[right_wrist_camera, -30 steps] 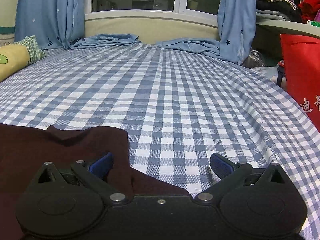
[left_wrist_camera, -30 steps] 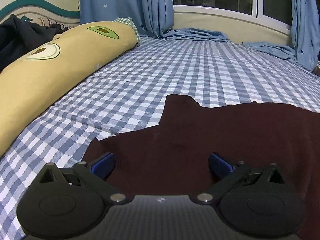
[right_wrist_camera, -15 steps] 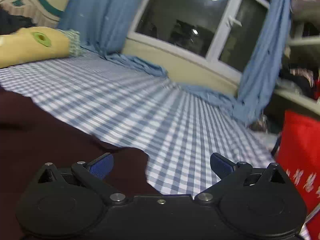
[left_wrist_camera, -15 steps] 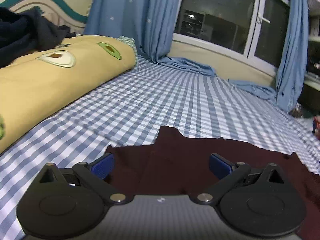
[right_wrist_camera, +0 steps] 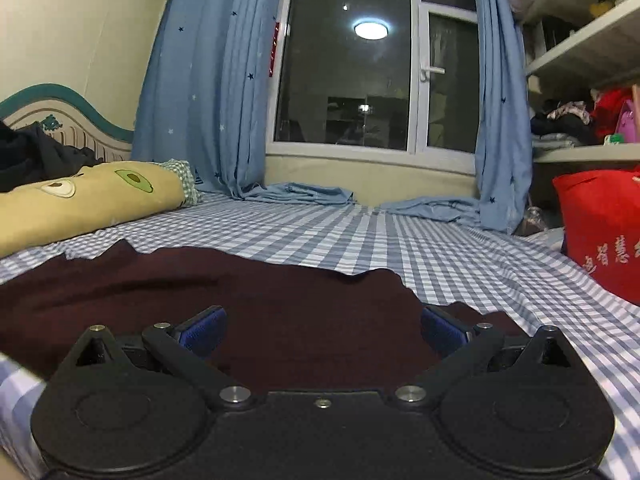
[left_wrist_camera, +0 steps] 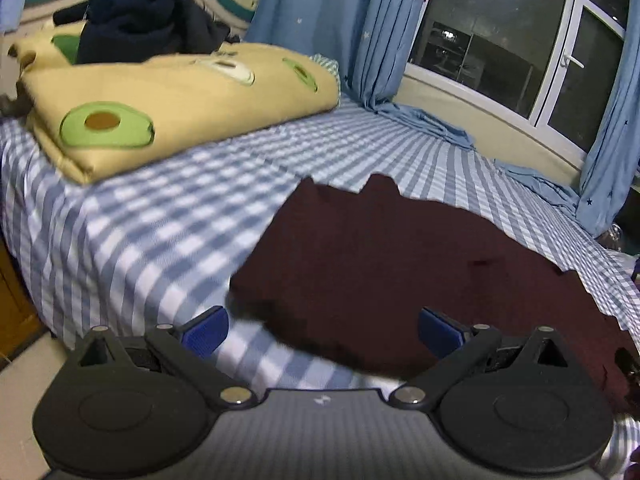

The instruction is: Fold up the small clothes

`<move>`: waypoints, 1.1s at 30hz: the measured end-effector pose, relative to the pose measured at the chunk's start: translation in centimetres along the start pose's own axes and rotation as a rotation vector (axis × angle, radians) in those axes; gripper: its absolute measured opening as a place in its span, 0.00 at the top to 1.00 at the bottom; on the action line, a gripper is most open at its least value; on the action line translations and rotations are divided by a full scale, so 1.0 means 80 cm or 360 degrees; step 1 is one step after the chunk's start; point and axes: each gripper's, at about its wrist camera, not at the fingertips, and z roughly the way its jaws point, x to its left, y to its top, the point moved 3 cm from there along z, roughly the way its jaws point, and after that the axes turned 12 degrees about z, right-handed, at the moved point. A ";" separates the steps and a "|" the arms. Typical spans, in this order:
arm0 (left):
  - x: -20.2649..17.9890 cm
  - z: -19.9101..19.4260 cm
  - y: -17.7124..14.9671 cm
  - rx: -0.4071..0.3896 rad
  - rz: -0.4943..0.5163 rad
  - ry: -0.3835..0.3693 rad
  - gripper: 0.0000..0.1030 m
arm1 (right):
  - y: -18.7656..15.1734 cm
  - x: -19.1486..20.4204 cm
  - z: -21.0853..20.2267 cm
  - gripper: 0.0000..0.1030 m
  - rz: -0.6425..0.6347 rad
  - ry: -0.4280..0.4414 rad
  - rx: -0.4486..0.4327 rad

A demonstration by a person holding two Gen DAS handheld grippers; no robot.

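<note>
Bedroom at night: dark window point(right_wrist_camera: 356, 64) with a ceiling light reflected in it, blue star-print curtains point(right_wrist_camera: 208, 80) pooling onto the far edge of the bed point(right_wrist_camera: 400, 240), which wears a blue-and-white check sheet. Along the head edge, a rolled yellow avocado-print quilt point(left_wrist_camera: 172, 100) with a heap of dark clothes point(left_wrist_camera: 132, 20) on top. Off the opposite side, a red bag point(right_wrist_camera: 600, 232) below cluttered shelves.

Near the front edge of the bed, spread roughly flat: a dark maroon garment point(left_wrist_camera: 400, 260), wide, with ragged-looking far corners and a shallow crease across its middle. Hem and neckline hard to tell apart in this light.

Left hand-held gripper point(left_wrist_camera: 323, 326): blue pads wide apart, nothing between them, poised over the garment's near left corner where cloth gives way to bare sheet. Right hand-held gripper point(right_wrist_camera: 323, 326): likewise spread and empty, low above the near right part of the cloth.

Probably thin knit or jersey: light, limp, no stiffness to hold a shape, likely to sag and drag when lifted from one point. Matte surface, so little risk of slipping out of the pads; nothing fragile. Main hazard: pinching the check sheet along with it, or catching only the top layer if doubled.

Best hold, by this reading: both near corners at once, right at the edge, pads closing on the full thickness, then lifting evenly so the cloth stays taut between the two grips.
</note>
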 end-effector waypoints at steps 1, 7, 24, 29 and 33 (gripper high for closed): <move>0.001 -0.001 -0.004 0.0009 -0.0009 0.0000 0.01 | -0.002 0.005 -0.001 0.00 -0.0023 0.0004 -0.0003; -0.002 0.001 -0.013 0.0040 -0.0037 -0.0001 0.01 | 0.006 0.028 0.017 0.00 -0.0115 0.0060 0.0004; -0.042 0.052 -0.031 0.0077 -0.0110 -0.0157 0.01 | -0.018 0.025 0.121 0.00 0.0061 0.0332 0.0310; -0.042 0.064 -0.022 0.0005 -0.0174 -0.0131 0.00 | -0.016 0.021 0.125 0.00 0.0105 0.0352 0.0353; -0.032 0.078 -0.014 0.0012 -0.0279 -0.0159 0.01 | -0.017 0.023 0.120 0.00 0.0095 0.0341 0.0324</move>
